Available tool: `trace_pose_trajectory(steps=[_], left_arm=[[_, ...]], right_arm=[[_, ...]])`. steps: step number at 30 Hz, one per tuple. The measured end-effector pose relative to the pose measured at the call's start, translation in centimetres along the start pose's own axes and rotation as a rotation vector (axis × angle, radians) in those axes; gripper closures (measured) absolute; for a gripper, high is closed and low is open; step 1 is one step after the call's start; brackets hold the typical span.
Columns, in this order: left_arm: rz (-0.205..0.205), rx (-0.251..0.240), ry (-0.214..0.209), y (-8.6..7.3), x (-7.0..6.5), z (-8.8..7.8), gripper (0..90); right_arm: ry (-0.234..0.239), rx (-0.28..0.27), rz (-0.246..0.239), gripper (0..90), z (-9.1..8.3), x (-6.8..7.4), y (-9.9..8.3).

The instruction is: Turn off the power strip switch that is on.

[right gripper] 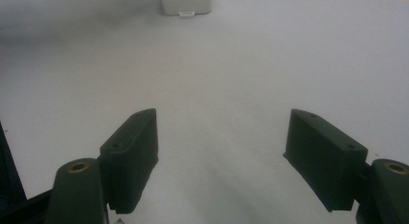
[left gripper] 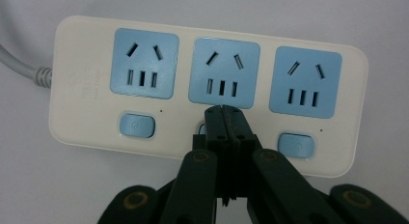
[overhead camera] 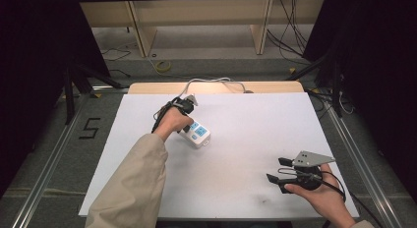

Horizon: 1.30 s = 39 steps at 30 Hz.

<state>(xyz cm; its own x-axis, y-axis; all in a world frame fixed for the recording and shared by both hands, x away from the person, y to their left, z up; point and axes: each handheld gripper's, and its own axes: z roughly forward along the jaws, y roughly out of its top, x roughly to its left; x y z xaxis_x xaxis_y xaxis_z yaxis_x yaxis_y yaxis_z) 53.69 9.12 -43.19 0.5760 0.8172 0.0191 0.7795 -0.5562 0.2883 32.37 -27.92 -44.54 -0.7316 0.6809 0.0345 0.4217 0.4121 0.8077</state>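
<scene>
Three-socket power strip [left gripper: 207, 89] is lying on white tabletop [overhead camera: 246, 154], cable going to far edge. L gripper [left gripper: 224, 119], jaws pressed together, tip is sitting on middle switch, prob. toggling it; other 2 switches untouched. R gripper [right gripper: 222, 156] is idling w/ jaws wide, empty, well apart.

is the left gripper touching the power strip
Cannot tell. In the left gripper view the left gripper, jaws shut together, covers the middle switch of the power strip, but that angle shows neither contact nor gap. The high view is too small to settle it.
</scene>
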Motion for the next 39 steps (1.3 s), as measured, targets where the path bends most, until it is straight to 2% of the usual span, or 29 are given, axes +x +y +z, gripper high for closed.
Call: trace_pose_trajectory(steps=[3, 15, 17, 20, 25, 29, 32, 39], left_arm=[[-0.012, -0.004, -0.006, 0.0, 0.0, 0.0, 90.0], [-0.005, 0.0, -0.005, 0.2, 0.0, 0.0, 90.0], [-0.003, -0.015, 0.002, 0.4, -0.1, -0.3, 90.0], [0.007, 0.0, 0.003, 0.5, -0.1, -0.2, 90.0], [-0.003, -0.008, 0.004, 0.5, -0.1, -0.3, 90.0], [-0.011, -0.047, -0.009, 0.5, 0.0, -0.7, 90.0], [-0.035, -0.091, -0.03, 0.6, 0.1, -1.2, 90.0], [-0.031, -0.151, -0.015, 0.3, 0.2, -2.2, 89.8]], right_arm=[[0.001, 0.0, -0.003, 27.7, 0.0, 0.0, 0.0], [0.002, -0.001, -0.004, 27.7, 0.0, -0.1, 0.0], [0.003, -0.002, -0.004, 27.8, -0.1, -0.1, 0.0], [0.003, -0.002, -0.002, 27.8, -0.1, -0.1, 0.0], [0.002, -0.004, -0.002, 27.8, -0.1, -0.1, 0.0], [0.003, -0.006, 0.0, 27.8, -0.1, -0.2, 0.0], [0.003, -0.005, 0.001, 27.8, 0.0, -0.2, 0.0], [0.003, -0.005, 0.001, 27.7, 0.0, -0.1, 0.0]])
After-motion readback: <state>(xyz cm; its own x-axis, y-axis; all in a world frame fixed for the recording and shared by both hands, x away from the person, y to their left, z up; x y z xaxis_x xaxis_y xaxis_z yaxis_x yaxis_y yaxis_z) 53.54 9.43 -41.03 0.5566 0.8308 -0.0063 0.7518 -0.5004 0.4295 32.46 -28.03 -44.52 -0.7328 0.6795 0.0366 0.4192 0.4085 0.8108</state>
